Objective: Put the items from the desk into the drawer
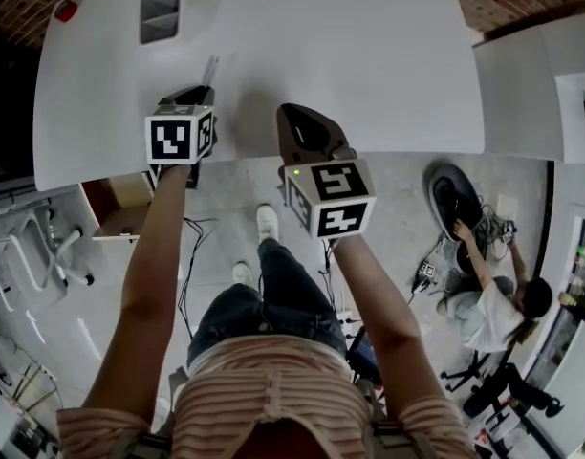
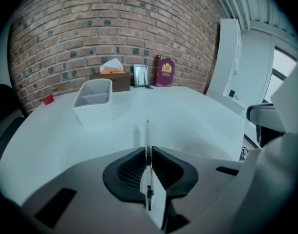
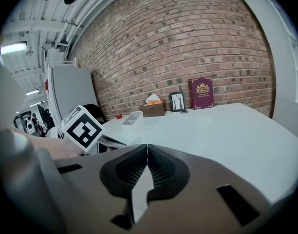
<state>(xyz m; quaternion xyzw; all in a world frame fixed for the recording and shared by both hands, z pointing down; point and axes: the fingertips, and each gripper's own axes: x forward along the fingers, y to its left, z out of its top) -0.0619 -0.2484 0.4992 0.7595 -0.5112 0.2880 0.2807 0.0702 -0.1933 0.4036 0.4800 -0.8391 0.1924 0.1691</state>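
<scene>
— White desk (image 1: 369, 55), head view first: what could go wrong?

— The pen (image 1: 212, 70). The left gripper (image 1: 205, 92) is clamped on its near end, and most of it sticks out ahead of the jaws over the desk. A thin, smooth barrel held that way may swivel or slip. Its tip could also knock the desk edge on the way to the drawer (image 1: 116, 208), which I take to be the open box below and behind that gripper.

— And the right gripper (image 1: 289, 115)?

— Just beside the left, closed on nothing.

— Left gripper view?

— The pads pinch the pen dead centre, with the tip pointing away. Ahead and left stands one bin (image 2: 93, 99). Beyond it are one tissue box (image 2: 112, 78), one frame (image 2: 140, 75) and one book (image 2: 164, 71). One red tag (image 2: 48, 99) lies far left. Only one pen shows.

— Right gripper view?

— Its jaws meet with nothing between them. The same bin, box, frame and book stand ahead and left of it, one of each. That makes two grippers, and only the left carries anything.
</scene>
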